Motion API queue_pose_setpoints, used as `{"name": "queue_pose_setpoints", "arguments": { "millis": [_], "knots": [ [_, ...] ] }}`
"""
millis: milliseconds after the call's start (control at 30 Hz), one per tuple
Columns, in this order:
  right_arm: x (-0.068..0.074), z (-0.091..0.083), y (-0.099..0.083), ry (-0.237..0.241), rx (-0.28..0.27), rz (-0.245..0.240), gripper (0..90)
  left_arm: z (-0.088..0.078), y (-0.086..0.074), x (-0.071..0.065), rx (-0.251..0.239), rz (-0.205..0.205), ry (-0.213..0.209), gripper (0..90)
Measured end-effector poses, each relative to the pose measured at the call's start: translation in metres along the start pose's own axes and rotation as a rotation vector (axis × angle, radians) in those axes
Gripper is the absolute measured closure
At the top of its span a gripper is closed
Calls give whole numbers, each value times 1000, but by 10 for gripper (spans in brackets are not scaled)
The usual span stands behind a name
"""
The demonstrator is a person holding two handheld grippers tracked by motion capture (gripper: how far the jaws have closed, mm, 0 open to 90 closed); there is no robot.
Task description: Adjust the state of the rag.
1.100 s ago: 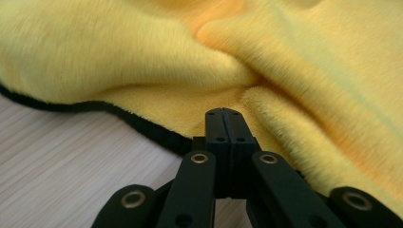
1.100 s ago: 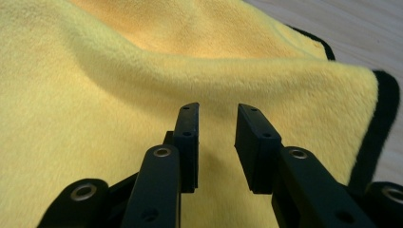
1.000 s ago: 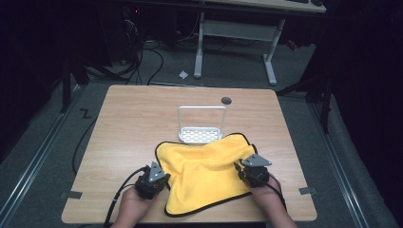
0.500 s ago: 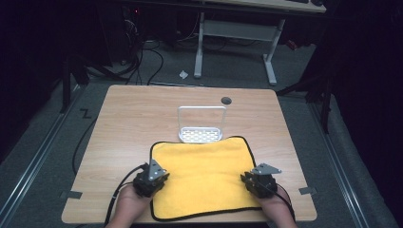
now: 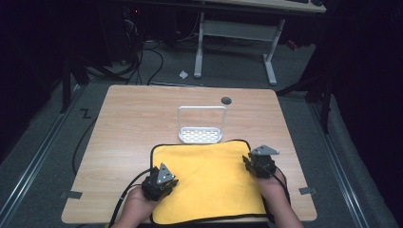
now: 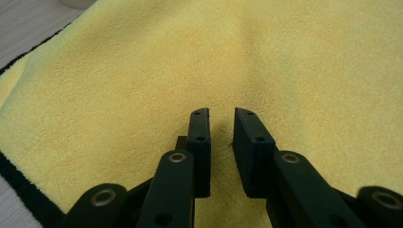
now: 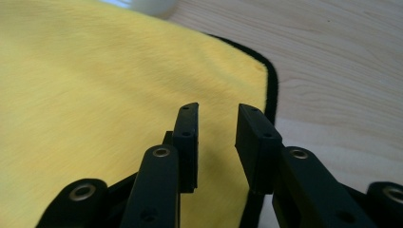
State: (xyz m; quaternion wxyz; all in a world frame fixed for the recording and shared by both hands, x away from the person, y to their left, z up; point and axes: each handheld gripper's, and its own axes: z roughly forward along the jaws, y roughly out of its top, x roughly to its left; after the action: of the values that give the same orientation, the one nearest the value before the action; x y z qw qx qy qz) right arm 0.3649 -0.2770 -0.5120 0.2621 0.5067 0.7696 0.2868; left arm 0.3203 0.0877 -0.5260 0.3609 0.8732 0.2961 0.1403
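Cloth: a yellow cloth (image 5: pixel 211 180) with a thin black hem lies spread flat on the near half of the wooden surface (image 5: pixel 128 123), its near edge at the surface's near edge.
Far neighbour: a white wire rack (image 5: pixel 201 126) stands just beyond the cloth's far edge, touching or almost touching the hem; which, cannot be told.
Left hand-held gripper (image 6: pixel 221 126): low over the cloth's left part, near the left hem; jaws a narrow gap apart, nothing between them, plain fleece under the gap.
Right hand-held gripper (image 7: pixel 216 118): over the cloth's right part, close to the far right corner; jaws slightly parted and empty, black hem and bare wood just to its right.
Hands: the person's forearms come in from the near side, one behind each tool.
How it handles: judged soft, light and limp, a napped fleece; it should sag and fold wherever it is lifted, and is neither fragile nor slippery.
Where to take hold: likely at the hem or a corner, where a jaw can slide under a single layer; a pinch mid-panel would need a raised ridge of fabric.
Risk: one-sided lifting may drag the cloth against the rack.
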Motion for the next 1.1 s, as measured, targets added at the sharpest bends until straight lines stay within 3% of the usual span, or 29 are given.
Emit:
{"name": "queue_pose_setpoints", "arguments": {
  "millis": [33,100,233,400,600,767,833,900,933,1000,1100],
  "knots": [
    [-7,13,2,-7,43,10,697,0,-1,0,-4,-4,-3,766],
    [-8,15,1,-6,46,14,700,0,-1,1,-6,-4,-9,766],
    [-13,2,-12,-3,52,16,724,4,1,3,-19,-21,-34,764],
    [-25,-10,-29,-2,26,62,721,7,4,-2,-20,0,-35,744],
    [-31,2,-19,-27,24,53,727,13,8,3,-41,-63,-38,729],
    [-31,0,-18,-39,27,48,707,10,10,3,-67,-104,-79,655],
    [-27,-9,-17,-37,-23,29,697,1,12,10,-120,-111,-49,632],
    [-24,-19,-15,-42,-77,29,664,-8,12,25,-166,-161,-24,603],
    [-22,-23,-14,-38,-97,41,658,-10,12,35,-188,-206,-20,586],
    [-18,-31,-12,-23,-129,52,646,-11,13,53,-195,-256,8,547],
    [-10,-38,-10,19,-155,33,647,-3,14,78,-175,-279,58,488]
  ]
}}
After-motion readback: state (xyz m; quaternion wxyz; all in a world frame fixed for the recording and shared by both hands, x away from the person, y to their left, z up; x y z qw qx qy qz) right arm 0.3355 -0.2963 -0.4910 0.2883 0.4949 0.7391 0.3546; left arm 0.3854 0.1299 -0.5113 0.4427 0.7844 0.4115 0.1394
